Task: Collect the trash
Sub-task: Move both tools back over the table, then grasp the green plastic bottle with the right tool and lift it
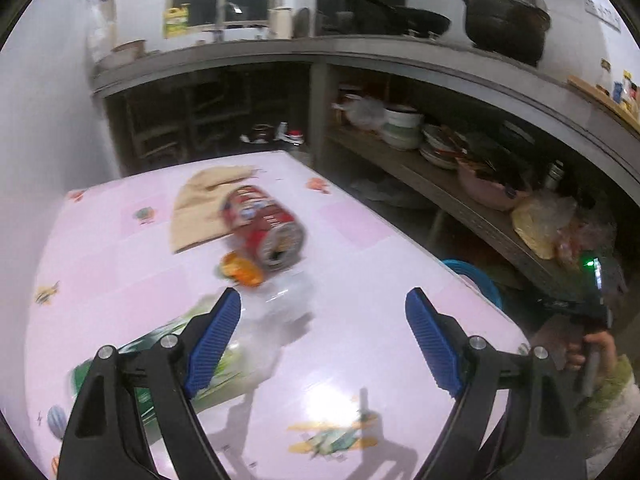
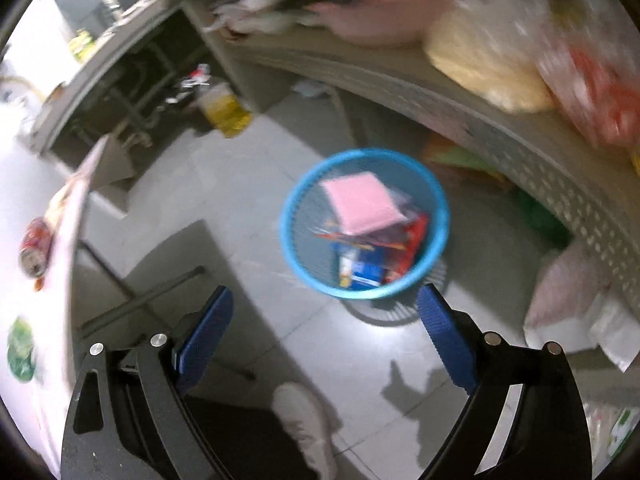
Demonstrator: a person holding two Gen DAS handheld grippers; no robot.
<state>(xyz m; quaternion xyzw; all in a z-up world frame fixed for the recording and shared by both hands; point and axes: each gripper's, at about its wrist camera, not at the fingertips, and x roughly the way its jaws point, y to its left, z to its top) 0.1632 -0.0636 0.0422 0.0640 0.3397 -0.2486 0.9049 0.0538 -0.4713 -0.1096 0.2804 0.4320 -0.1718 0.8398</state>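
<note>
A crushed red can [image 1: 266, 227] lies on its side on the pink table [image 1: 360, 320], an orange wrapper [image 1: 242, 269] against its near end. A clear plastic piece [image 1: 284, 304] and a green and white packet [image 1: 208, 364] lie closer, by my left finger. My left gripper [image 1: 324, 312] hangs open above the table, nothing between its blue pads. My right gripper [image 2: 324, 308] is open and empty above the floor, just short of a blue mesh bin [image 2: 364, 224] that holds a pink sheet and several wrappers. The can [image 2: 35, 249] also shows at the far left of the right wrist view.
A beige cloth [image 1: 204, 208] lies behind the can. Shelves [image 1: 440, 184] with bowls, plates and bags run along the right, above the bin. A person's shoe [image 2: 308, 428] stands on the tiled floor below my right gripper. A hand [image 1: 592, 352] holds the other gripper at the table's right.
</note>
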